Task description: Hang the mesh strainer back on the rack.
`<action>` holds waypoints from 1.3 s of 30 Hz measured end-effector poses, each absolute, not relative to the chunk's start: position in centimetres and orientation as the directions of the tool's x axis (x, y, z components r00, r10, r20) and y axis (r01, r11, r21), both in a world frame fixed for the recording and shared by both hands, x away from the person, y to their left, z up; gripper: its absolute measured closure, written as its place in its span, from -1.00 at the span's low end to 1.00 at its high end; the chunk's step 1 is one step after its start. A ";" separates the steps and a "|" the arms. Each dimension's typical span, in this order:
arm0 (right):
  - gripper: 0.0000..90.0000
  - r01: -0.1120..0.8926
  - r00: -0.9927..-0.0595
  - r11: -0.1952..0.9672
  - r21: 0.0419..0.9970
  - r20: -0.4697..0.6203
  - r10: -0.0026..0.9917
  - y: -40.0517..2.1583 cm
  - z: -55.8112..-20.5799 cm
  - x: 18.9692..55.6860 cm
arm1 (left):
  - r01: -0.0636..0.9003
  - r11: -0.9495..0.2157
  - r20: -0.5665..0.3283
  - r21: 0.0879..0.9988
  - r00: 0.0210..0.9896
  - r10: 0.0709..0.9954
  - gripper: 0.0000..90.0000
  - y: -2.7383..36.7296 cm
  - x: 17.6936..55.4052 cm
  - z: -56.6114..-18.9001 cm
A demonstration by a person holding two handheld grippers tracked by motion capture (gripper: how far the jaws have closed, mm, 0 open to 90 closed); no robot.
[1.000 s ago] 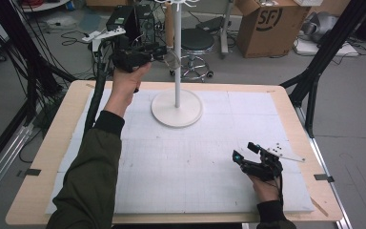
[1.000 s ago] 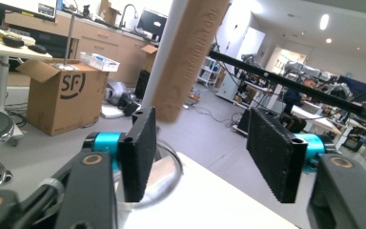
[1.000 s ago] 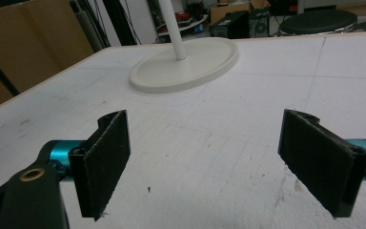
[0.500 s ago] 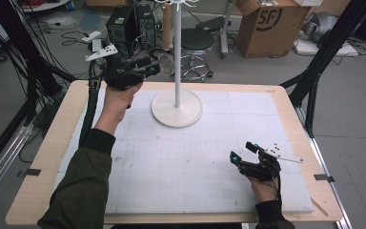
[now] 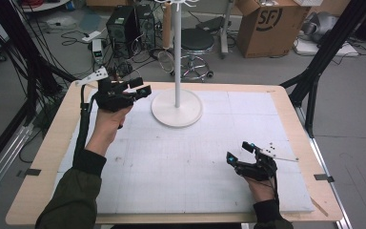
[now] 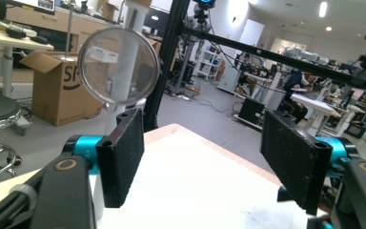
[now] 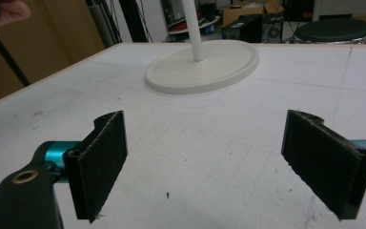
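Observation:
A white stand with a round base (image 5: 177, 112) and a thin pole (image 5: 176, 57) rises at the far middle of the table. A round clear disc with a thin metal rim (image 6: 119, 64) shows in front of that pole. My left gripper (image 5: 140, 88) hovers left of the base, jaws pointing toward it. Its jaws (image 6: 200, 167) have just been opening and stand wide apart with nothing between them. My right gripper (image 5: 238, 151) rests low over the white mat at the near right. It is open (image 7: 205, 162) and empty, facing the base (image 7: 205, 69).
A white gridded mat (image 5: 186, 162) covers most of the wooden table (image 5: 52, 157). Behind the table are a cardboard box (image 5: 271, 24), a stool (image 5: 198, 43), a computer tower (image 5: 124, 24) and floor cables. Black frame struts (image 5: 314, 71) flank the right side.
The left hand has come down from beside the upper pole to just above the table's far left. Its jaws look wider apart. The right hand has stayed put.

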State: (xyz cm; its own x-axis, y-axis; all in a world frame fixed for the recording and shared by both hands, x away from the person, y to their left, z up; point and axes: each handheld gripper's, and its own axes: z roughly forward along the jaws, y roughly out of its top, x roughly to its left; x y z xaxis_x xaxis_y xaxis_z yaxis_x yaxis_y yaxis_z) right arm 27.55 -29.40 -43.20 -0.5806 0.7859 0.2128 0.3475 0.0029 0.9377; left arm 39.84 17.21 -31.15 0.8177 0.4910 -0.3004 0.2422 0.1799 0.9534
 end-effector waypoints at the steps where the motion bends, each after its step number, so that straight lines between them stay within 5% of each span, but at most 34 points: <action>1: -0.67 0.344 -0.584 0.006 0.939 0.209 0.784 -29.3 -43.2 27.6 | 0.251 0.169 -0.302 0.953 0.816 0.493 -0.29 17.3 39.7 -31.4; 39: -0.67 0.337 -0.614 0.034 0.941 0.192 0.766 -28.2 -42.7 26.7 | 0.323 0.138 -0.345 0.936 0.775 0.530 -0.39 18.7 31.9 -41.3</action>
